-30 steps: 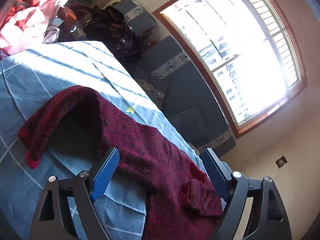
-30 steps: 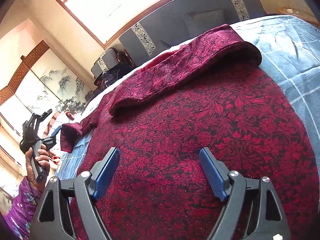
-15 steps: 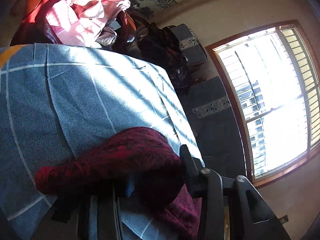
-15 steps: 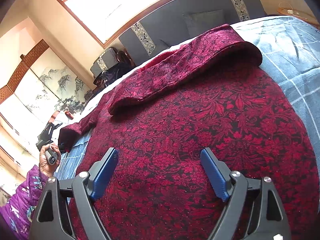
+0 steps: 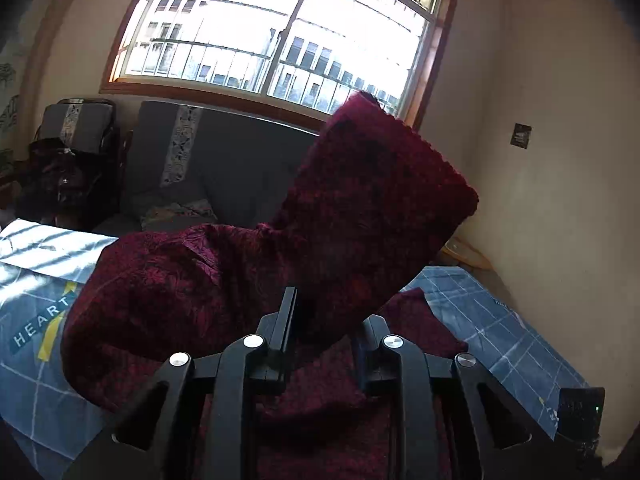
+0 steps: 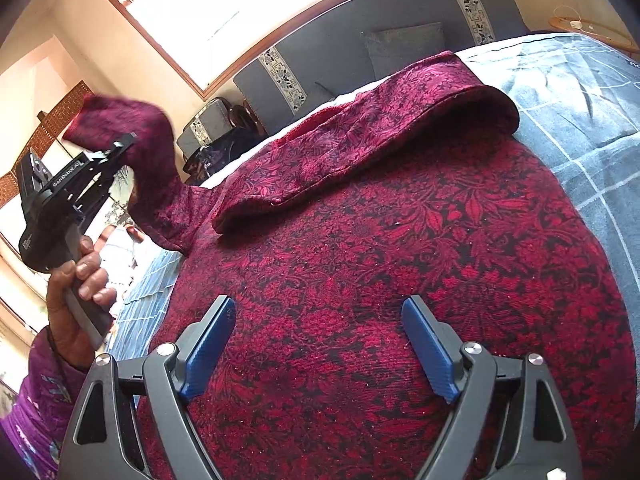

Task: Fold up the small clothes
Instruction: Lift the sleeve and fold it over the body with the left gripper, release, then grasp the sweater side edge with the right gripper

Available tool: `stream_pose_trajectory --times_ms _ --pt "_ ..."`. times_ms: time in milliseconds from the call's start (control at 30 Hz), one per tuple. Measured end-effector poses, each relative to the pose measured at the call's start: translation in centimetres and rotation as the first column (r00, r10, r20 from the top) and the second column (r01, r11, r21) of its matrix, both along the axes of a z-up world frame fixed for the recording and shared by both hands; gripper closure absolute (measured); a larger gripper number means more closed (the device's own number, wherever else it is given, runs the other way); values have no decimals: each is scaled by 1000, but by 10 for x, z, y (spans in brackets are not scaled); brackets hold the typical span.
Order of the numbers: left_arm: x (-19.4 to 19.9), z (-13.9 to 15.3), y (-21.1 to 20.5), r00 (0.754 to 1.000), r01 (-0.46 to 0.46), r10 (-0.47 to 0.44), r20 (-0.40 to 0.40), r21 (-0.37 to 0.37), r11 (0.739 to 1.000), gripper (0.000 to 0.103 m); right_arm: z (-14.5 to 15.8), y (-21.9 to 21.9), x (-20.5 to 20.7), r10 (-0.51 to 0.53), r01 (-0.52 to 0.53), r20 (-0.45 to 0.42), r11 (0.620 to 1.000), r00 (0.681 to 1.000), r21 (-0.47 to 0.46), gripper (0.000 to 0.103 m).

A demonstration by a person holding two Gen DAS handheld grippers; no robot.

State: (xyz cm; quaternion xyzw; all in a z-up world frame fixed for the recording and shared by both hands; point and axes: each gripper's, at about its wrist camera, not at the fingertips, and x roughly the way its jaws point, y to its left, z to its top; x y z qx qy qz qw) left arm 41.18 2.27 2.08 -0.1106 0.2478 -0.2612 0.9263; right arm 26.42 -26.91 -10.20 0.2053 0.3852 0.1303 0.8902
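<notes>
1. The left gripper (image 6: 120, 160) carries 1 sleeve (image 5: 372, 216) of the dark red, leaf-patterned knit sweater (image 6: 400, 260) raised at 10 o'clock; its jaws are opening, with the cloth between them.
2. The right gripper (image 6: 320, 352) hovers wide open and empty over the sweater body, which lies flat on the blue checked bedsheet (image 6: 592, 92).
3. The sleeve should probably land straight across the body before letting go.
4. Count: 1 sweater, 2 sleeves, 2 grippers, 1 sheet.

Dark red floral garment (image 6: 400, 260) spread on bed, one sleeve (image 5: 372, 216) lifted upright (perhaps clamped)
</notes>
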Motion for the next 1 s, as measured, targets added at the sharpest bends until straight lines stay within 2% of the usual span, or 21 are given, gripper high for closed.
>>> stream_pose_trajectory --times_ms 33,67,167,233,300,333,367,433,500,533,600,667,733,767,800,833,867,900,933,967,1000 --pt "2 -10 -12 998 36 -36 -41 6 999 45 0 -1 -1 -1 1 0 1000 1000 3 19" --pt "1 -19 -20 996 52 -51 -75 9 999 39 0 -2 -1 -1 1 0 1000 1000 6 19" --pt "-13 -27 -13 993 42 -48 -106 -58 997 36 0 -3 -1 2 -2 0 1000 1000 17 19" --pt "-25 -30 7 987 -14 -9 -158 -143 990 19 1 -5 -2 5 -5 6 1000 1000 27 19" --pt "-45 -44 38 974 -103 45 -224 -254 962 10 2 -7 -2 17 -17 7 999 1000 48 19" --pt "-54 -54 51 961 -148 72 -267 -279 949 10 2 -8 -1 30 -30 2 998 1000 63 19" --pt "-58 -65 62 945 -181 90 -315 -271 945 10 3 -9 1 44 -44 -4 996 999 81 19" --pt "-66 -84 76 920 -229 150 -362 -185 956 10 8 -13 8 50 -48 -22 994 998 99 19" --pt "-79 -95 81 915 -269 240 -324 -48 962 10 17 -20 23 42 -39 -25 993 999 109 19" --pt "-85 -101 81 909 -285 266 -320 -14 958 10 23 -24 33 41 -38 -24 993 999 114 19" --pt "-93 -104 84 904 -304 274 -327 -41 952 10 35 -28 56 40 -39 -13 994 999 98 19" --pt "-95 -104 82 886 -351 343 -312 32 936 10 40 -31 81 16 -14 -26 997 1000 72 19" --pt "-89 -111 77 875 -331 337 -348 78 940 10 36 -32 107 3 0 -60 998 998 61 19" --pt "-86 -114 75 861 -334 350 -370 108 936 10 31 -29 119 -3 7 -90 999 996 43 20" --pt "-85 -115 75 853 -342 365 -372 131 931 10 23 -25 130 -4 7 -125 1000 992 25 23" --pt "-86 -114 74 858 -342 369 -358 139 929 10 15 -20 137 -7 8 -157 1000 988 6 27" --pt "-88 -114 73 861 -344 374 -346 147 928 10 6 -15 142 -14 12 -184 1000 983 -12 39" --pt "-89 -113 71 862 -346 380 -336 159 925 10 -1 -10 145 -18 11 -204 999 979 -33 56" --pt "-89 -113 70 861 -350 389 -329 174 920 9 -2 -4 144 -29 16 -189 997 982 -73 65" --pt "-89 -113 68 858 -354 400 -323 193 915 9 -1 1 144 -29 10 -180 995 983 -102 86" --pt "-89 -113 66 856 -354 407 -320 210 911 9 -1 4 146 -25 5 -191 995 981 -103 89"
